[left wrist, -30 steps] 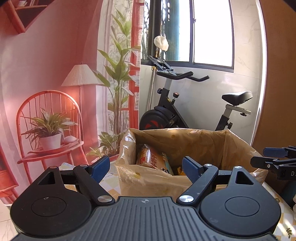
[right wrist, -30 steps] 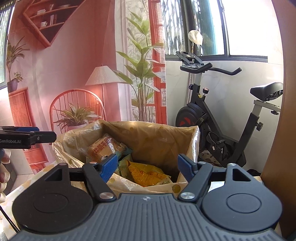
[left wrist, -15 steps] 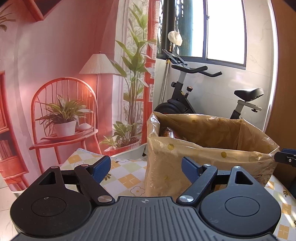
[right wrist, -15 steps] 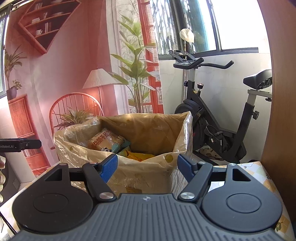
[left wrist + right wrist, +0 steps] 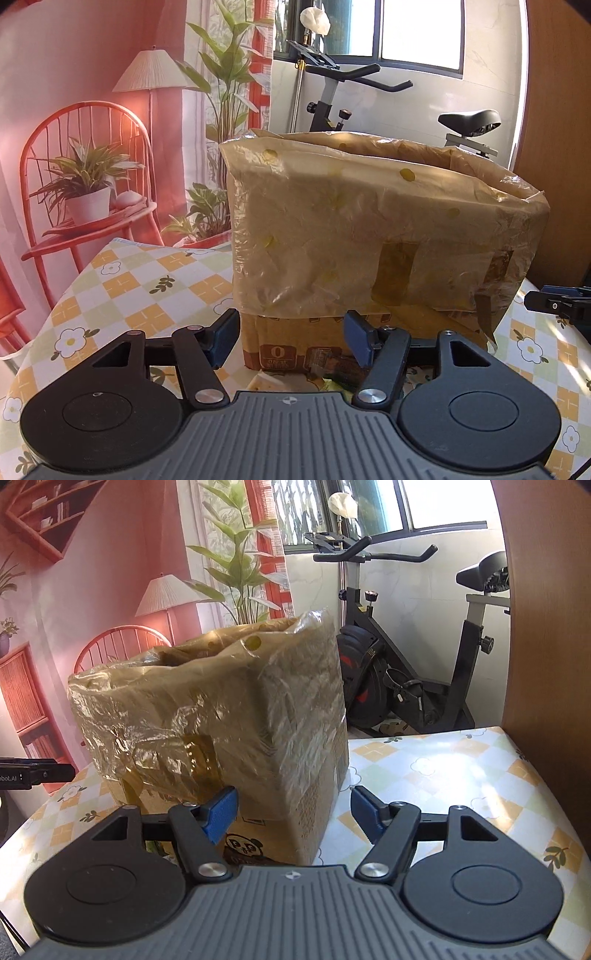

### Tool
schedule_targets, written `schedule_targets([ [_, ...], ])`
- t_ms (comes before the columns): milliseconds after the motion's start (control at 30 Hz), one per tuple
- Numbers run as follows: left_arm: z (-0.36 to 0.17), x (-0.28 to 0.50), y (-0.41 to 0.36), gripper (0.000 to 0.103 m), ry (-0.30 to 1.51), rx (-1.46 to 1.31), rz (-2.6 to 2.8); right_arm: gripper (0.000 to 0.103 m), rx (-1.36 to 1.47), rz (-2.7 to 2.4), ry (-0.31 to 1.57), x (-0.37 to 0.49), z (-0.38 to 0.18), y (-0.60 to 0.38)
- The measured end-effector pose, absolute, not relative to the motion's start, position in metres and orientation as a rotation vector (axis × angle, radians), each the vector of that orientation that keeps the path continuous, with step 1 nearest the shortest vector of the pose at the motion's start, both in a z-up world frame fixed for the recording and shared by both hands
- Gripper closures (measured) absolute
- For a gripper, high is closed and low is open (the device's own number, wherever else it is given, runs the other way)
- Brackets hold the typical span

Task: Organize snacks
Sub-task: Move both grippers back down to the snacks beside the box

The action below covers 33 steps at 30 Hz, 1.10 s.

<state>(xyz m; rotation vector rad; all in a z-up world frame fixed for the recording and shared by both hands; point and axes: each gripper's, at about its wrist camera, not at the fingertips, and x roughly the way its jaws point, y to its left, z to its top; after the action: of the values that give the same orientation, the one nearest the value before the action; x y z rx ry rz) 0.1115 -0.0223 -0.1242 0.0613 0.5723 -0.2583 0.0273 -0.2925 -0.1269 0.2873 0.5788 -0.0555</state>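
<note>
Left wrist view: your left gripper (image 5: 290, 341), half-wide, empty, closing; cardboard box (image 5: 369, 236) dead ahead — its loose plastic liner (image 5: 325, 229) may snag.

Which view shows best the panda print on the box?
The right wrist view. The panda print is visible there low on the box, between the right gripper fingers, below the plastic liner. The left wrist view shows another side of the box, with a different label and no panda.
</note>
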Motion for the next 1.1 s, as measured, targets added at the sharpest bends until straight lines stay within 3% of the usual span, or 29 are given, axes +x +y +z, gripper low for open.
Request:
schedule_targets([
  [300, -0.136, 0.128, -0.019, 0.046, 0.624, 0.079, -0.244, 0.046, 0.402, -0.019, 0.791, 0.041, -0.176, -0.316],
  [900, -0.065, 0.110, 0.042, 0.046, 0.563, 0.165, -0.085, 0.046, 0.474, -0.028, 0.736, 0.017, -0.164, -0.273],
  [1100, -0.071, 0.125, 0.041, 0.046, 0.540, 0.138, -0.058, 0.046, 0.371, -0.137, 0.726, 0.034, -0.183, -0.255],
])
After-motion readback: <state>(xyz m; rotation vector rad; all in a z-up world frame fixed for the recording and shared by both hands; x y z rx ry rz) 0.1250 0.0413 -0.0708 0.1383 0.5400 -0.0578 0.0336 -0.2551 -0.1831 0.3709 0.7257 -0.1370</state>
